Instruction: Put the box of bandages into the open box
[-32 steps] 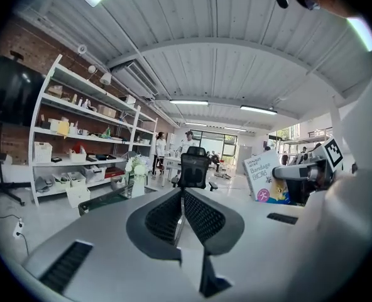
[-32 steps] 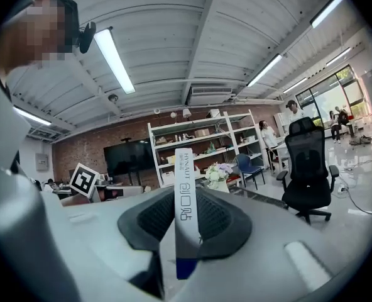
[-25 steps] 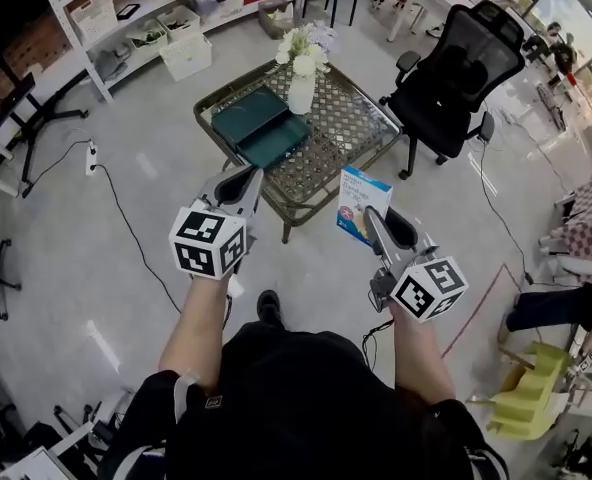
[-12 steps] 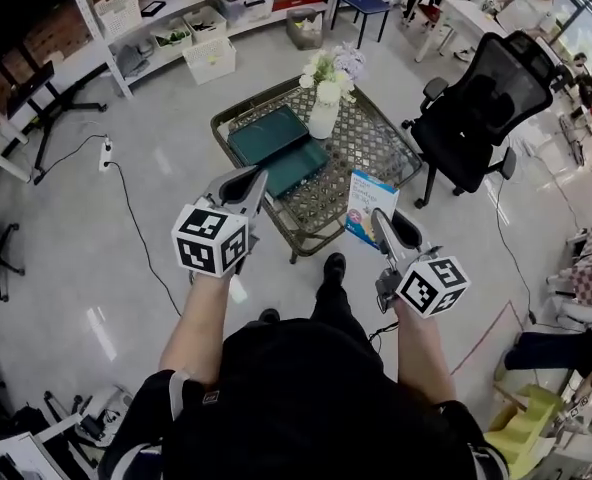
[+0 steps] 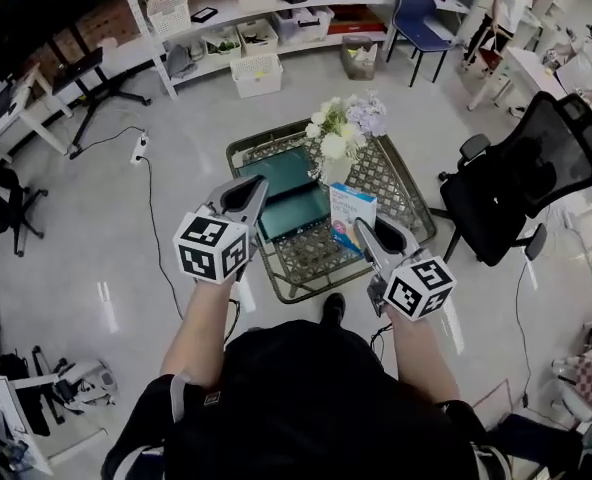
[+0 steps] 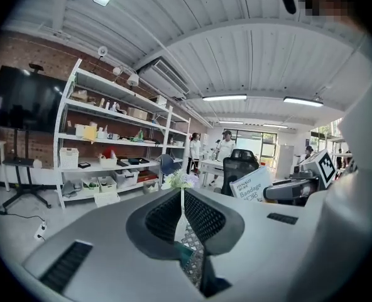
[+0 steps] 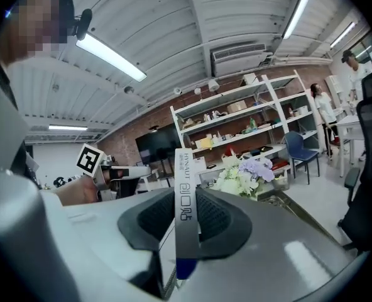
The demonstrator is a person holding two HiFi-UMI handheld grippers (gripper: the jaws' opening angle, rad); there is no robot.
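With the person stepping closer, the bandage box (image 5: 352, 216), probably a light, stiff but crushable carton, is now hanging over the table (image 5: 391, 178) beside the open box (image 5: 288, 190), the right gripper (image 5: 368, 233) pinching its broad faces and the left gripper (image 5: 248, 193) riding closed and empty.

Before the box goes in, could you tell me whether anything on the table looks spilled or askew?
Nothing stands out. The vase of flowers stands upright on the table, the open box lies flat beside it, and the right gripper holds the bandage box.
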